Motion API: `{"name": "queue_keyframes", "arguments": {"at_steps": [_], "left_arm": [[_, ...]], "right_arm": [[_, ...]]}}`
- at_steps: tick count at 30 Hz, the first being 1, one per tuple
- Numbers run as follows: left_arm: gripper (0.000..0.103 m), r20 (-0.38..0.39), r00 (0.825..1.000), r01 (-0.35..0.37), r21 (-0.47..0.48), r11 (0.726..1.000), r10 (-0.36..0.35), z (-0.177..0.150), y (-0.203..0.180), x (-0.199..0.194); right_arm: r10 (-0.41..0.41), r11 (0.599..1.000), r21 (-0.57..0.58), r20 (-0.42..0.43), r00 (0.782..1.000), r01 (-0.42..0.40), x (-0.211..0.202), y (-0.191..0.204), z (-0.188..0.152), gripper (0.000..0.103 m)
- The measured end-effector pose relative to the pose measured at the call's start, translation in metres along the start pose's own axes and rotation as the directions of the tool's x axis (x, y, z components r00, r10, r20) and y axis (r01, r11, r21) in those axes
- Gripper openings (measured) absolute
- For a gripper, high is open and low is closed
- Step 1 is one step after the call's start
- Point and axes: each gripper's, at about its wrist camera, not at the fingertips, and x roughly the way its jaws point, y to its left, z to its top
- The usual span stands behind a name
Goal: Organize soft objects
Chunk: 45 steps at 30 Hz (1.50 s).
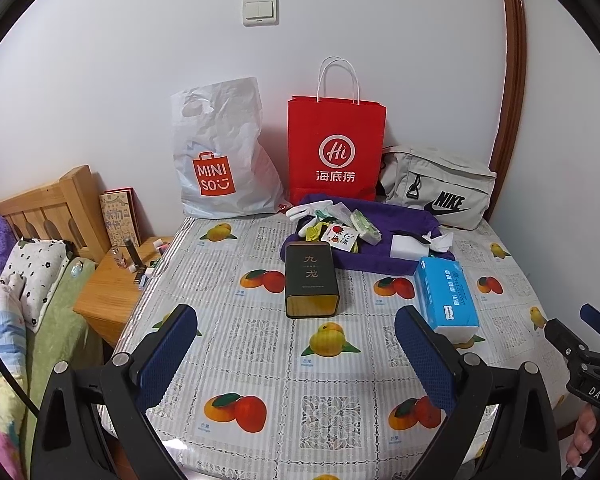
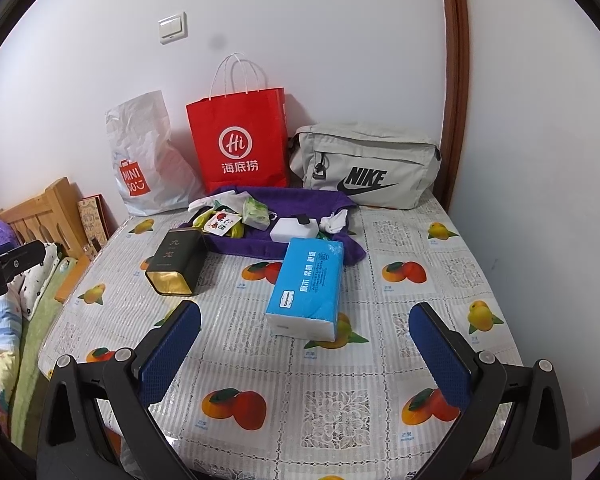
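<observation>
A blue tissue pack (image 1: 446, 298) (image 2: 308, 286) lies on the fruit-print table (image 1: 260, 360) (image 2: 360, 380). Behind it a purple cloth (image 1: 384, 258) (image 2: 300, 204) holds a white glove (image 1: 306, 209), small packets (image 2: 256, 212), a white box (image 2: 290, 229) and crumpled tissue (image 2: 334, 220). A dark tin (image 1: 311, 284) (image 2: 176, 266) lies in front of the cloth. My left gripper (image 1: 296, 354) is open and empty over the table, near the tin. My right gripper (image 2: 304, 354) is open and empty, just short of the tissue pack; it also shows at the left wrist view's right edge (image 1: 568, 328).
Against the wall stand a white Miniso bag (image 1: 220, 160) (image 2: 144, 160), a red paper bag (image 1: 336, 148) (image 2: 240, 140) and a grey Nike bag (image 1: 440, 188) (image 2: 364, 164). A wooden nightstand (image 1: 116, 280) and bed with pillows (image 1: 32, 276) are at the left.
</observation>
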Motion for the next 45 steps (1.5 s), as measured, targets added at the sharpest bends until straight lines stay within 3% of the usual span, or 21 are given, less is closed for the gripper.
{"name": "queue_keyframes", "arguments": {"at_steps": [45], "left_arm": [[0.1, 0.003, 1.0, -0.008, -0.009, 1.0, 0.008, 0.001, 0.0, -0.005]], "right_arm": [[0.002, 1.0, -0.029, -0.012, 1.0, -0.002, 0.001, 0.01, -0.003, 0.102]]}}
